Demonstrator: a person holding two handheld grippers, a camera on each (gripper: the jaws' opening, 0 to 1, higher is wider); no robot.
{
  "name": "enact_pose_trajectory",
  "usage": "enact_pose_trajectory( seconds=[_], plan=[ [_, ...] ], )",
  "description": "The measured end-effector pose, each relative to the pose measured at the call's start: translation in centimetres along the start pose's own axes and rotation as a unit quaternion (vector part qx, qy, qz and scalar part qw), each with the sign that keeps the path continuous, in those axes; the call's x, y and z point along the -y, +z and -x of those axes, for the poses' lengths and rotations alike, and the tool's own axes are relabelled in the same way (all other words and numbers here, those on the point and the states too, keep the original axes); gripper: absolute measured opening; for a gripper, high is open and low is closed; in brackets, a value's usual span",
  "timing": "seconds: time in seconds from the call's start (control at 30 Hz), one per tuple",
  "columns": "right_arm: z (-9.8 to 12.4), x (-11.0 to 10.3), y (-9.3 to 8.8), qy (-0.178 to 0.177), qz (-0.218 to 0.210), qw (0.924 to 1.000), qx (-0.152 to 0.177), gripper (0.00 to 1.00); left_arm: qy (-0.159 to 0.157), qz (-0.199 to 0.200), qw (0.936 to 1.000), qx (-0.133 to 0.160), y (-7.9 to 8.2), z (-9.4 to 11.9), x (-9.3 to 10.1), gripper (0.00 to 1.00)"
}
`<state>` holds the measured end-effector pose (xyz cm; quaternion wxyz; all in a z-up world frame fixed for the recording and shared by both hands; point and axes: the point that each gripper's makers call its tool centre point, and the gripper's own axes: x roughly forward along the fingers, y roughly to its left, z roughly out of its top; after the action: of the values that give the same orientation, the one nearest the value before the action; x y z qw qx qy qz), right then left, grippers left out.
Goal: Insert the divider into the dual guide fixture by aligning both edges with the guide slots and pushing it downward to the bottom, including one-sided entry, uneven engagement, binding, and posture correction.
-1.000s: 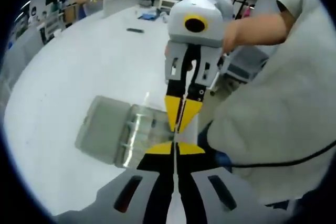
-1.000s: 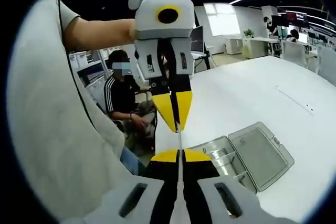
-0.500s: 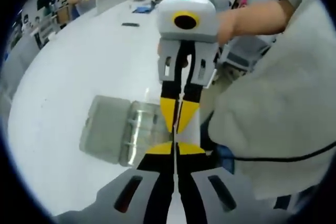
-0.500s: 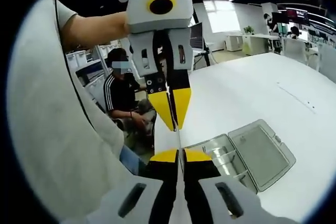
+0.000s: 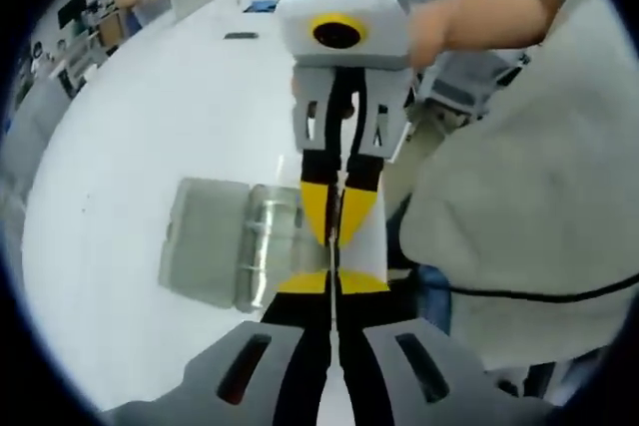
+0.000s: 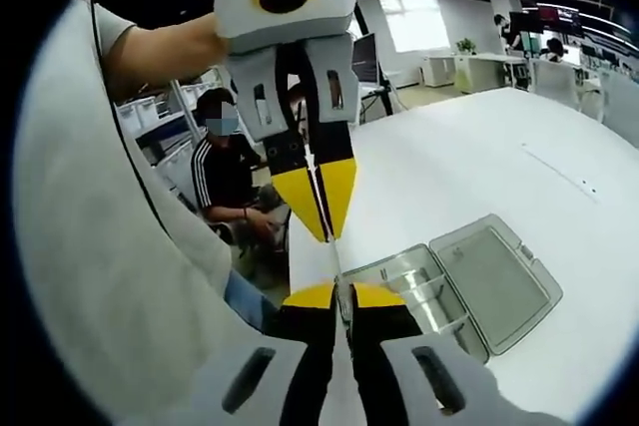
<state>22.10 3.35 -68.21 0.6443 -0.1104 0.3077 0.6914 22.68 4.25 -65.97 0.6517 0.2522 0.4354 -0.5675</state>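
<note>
Two grippers, the left gripper (image 6: 324, 231) and right gripper (image 5: 332, 236), meet above one white counter (image 5: 150, 117). One clear open fixture case (image 6: 469, 281) lies there. One seated person (image 6: 230, 182) is behind.

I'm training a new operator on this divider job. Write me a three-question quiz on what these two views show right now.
1. True or false: the left gripper and the right gripper both pinch the thin divider edge-on between them.
2. Multiple choice: the clear box on the white table has its lid A) shut, B) swung open flat, C) taken off and missing.
3. Fill in: the divider is held ____ the box, not yet in its slots.

Key: 1 true; 2 B; 3 above.
</note>
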Motion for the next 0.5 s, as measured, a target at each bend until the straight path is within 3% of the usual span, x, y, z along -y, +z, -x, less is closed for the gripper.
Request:
enact_pose_trajectory(
  seconds=[0.5],
  plan=[
    [0.09, 0.62, -0.25, -0.021, 0.002, 0.9998, -0.006, 0.12, 0.021, -0.014, 0.9990, -0.037, -0.93, -0.11, -0.55, 0.00]
  ],
)
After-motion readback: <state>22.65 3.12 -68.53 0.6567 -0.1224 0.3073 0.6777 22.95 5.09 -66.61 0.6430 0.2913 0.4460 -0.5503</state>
